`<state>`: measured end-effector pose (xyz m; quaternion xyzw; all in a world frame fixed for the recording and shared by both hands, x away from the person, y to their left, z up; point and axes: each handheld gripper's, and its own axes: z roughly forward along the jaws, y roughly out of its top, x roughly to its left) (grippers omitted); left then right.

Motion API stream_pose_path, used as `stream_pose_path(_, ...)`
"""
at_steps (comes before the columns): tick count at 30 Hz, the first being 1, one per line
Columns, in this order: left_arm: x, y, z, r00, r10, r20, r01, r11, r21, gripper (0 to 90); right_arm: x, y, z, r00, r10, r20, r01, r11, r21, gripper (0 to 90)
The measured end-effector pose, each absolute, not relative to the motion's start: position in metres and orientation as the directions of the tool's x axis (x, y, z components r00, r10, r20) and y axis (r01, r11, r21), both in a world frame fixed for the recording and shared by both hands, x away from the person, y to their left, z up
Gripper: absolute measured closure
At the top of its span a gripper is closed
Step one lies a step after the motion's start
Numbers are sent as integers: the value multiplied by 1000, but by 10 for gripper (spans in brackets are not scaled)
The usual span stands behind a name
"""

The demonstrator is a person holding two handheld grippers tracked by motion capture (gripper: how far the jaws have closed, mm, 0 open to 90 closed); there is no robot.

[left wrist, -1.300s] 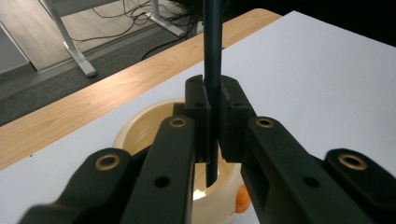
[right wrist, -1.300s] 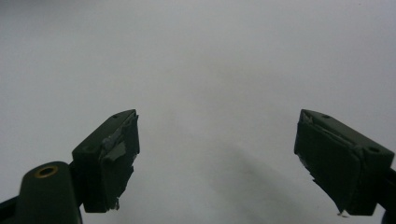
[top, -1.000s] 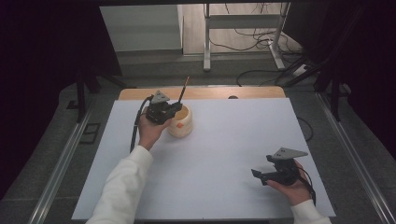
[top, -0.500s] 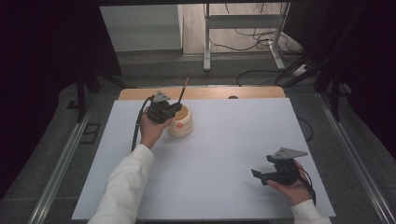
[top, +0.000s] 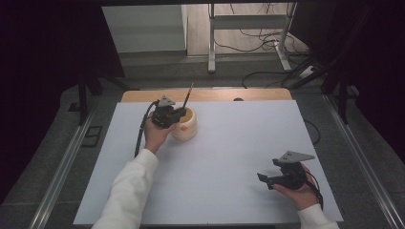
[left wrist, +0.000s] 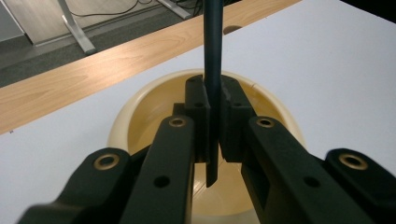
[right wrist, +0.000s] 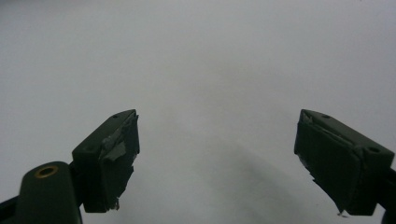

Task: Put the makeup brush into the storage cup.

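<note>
While I compare with a moment ago: almost nothing moved.
Left gripper [left wrist: 213, 128]: my jaws stay clamped on the dark stick [left wrist: 212, 70], upright above the cream bowl [top: 187, 125], far left.
Right gripper [right wrist: 217, 154]: wide apart, idle, near right.
Meaning: lowering not yet begun, I think.

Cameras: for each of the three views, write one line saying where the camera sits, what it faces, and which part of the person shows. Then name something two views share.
High view: above the person's side, facing forward and down on the table; both forearms, the left gripper and the right gripper show.
Left gripper view: rides the left gripper, facing down into the bowl; jaws clamp a dark stick.
Right gripper view: rides the right gripper, facing bare table; jaws apart.
Shared: bowl and stick, in the high and left gripper views.
</note>
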<state>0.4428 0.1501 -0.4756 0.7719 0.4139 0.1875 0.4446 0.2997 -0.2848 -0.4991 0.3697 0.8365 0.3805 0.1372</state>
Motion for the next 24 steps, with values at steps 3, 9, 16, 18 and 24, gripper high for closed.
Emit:
stream_pose_path(3,443,150,-476,590,804,-79,472,-264,841,844,300,-285,-499,-690,722,50,513,439,737,148)
stream_pose_path(9,443,149,-477,591,802,-81,473,-263,841,843,300,-285,-499,-690,722,50,513,440,737,148)
stream_pose_path(16,443,149,-477,593,801,-83,471,-262,842,841,300,-285,-499,-690,722,47,511,440,739,148)
stream_pose_path(18,442,149,-478,599,797,-82,461,-260,848,825,299,-284,-499,-690,722,47,511,440,738,148)
stream_pose_path(24,441,156,-477,574,812,-108,445,-198,874,469,299,-285,-498,-690,722,46,509,440,740,149)
